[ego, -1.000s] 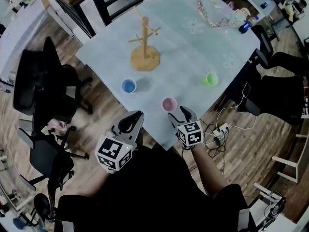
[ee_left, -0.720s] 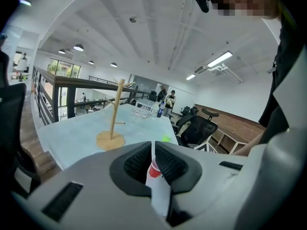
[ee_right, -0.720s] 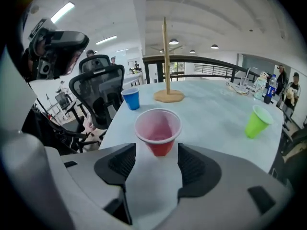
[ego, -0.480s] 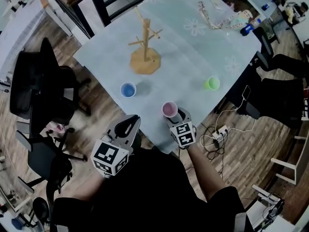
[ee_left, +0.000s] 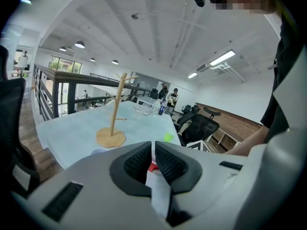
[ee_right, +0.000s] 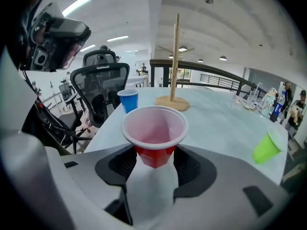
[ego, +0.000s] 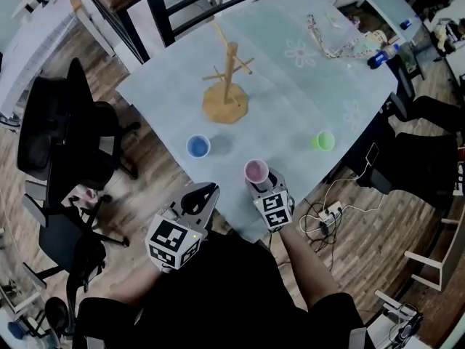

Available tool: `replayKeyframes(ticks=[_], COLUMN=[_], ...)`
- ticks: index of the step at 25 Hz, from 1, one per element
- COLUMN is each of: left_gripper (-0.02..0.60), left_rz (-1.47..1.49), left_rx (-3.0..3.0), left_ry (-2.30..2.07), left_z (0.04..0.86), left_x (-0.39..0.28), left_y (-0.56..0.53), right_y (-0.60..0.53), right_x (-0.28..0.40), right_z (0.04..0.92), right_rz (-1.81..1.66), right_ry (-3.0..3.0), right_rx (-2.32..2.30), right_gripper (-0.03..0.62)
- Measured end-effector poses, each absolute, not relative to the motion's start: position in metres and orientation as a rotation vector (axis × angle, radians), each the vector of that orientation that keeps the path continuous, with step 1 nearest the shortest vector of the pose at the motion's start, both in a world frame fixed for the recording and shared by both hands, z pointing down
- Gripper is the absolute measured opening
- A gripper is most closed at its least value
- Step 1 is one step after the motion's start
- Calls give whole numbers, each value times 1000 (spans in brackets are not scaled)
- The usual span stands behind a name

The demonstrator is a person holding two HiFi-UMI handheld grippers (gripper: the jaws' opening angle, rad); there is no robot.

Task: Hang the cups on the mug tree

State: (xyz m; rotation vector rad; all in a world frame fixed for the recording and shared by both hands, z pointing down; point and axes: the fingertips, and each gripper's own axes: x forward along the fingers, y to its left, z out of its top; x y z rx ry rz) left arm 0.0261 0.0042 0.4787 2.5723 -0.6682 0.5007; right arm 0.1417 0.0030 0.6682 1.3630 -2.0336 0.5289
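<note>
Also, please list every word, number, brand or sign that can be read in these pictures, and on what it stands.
No text can be read anywhere.
Left marker cube: black-and-white square patterns only, no letters or numbers.
Right marker cube: the same, patterns only.
Blue bottle: it has a label, but too small and blurred to read.

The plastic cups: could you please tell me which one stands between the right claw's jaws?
The red plastic cup: it alone sits between those jaws, while the blue plastic cup and the green plastic cup stand farther off.
</note>
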Motion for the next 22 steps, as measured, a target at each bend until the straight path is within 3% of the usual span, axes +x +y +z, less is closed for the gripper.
replayKeyframes(ticks=[22], left_gripper=[34], left_rz=[389], left_rx=[2580], left_ry=[-663], left_z=[461], left_x=[31], left_y=[-33], right_y=[-66], right_x=[205], right_z=[568], right_rz=[272], right_ry=[-1856], right_rx=[1453], right_gripper=[259])
